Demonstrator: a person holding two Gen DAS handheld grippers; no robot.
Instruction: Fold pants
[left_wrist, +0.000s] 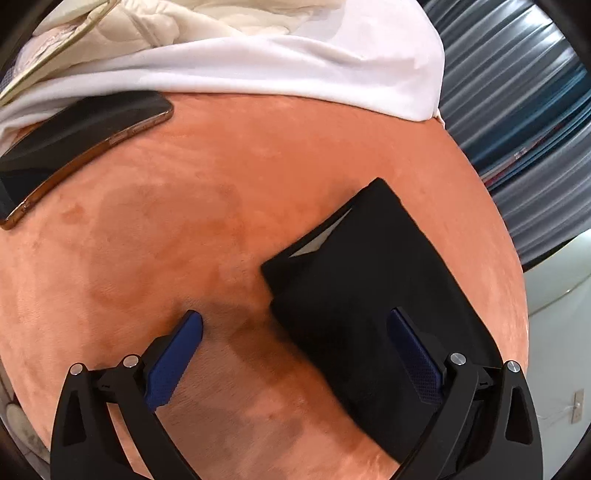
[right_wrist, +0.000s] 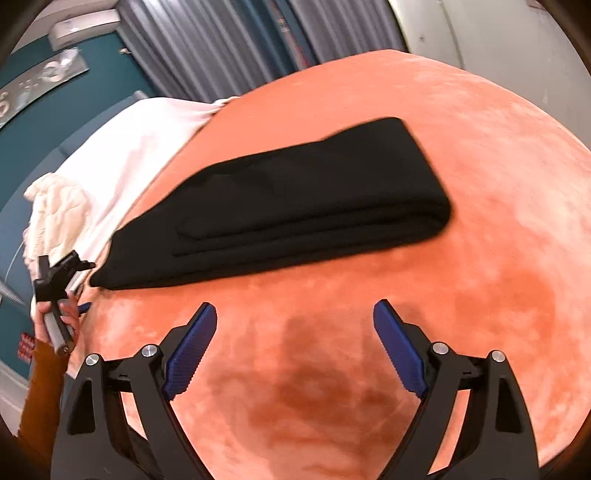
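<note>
No readable writing showed anywhere, not even on the white tag peeking from the black pants (right_wrist: 280, 206), which lay folded in a long stack across the middle of the orange velvety surface (right_wrist: 480, 295). The right tool (right_wrist: 294, 314) hovered low in the frame with its blue pads spread apart and nothing between them. The left tool (left_wrist: 295, 325) was likewise spread, its right pad over the pants' near end, beside a phone (left_wrist: 85, 147) at upper left.

The near end of the folded black pants (left_wrist: 354, 280) disappears behind the left gripper's right finger (left_wrist: 415, 354), so that edge can't be made out. The phone (left_wrist: 79, 147) is cut off at the frame's left side. The left gripper (right_wrist: 61, 280) is mostly hidden.
</note>
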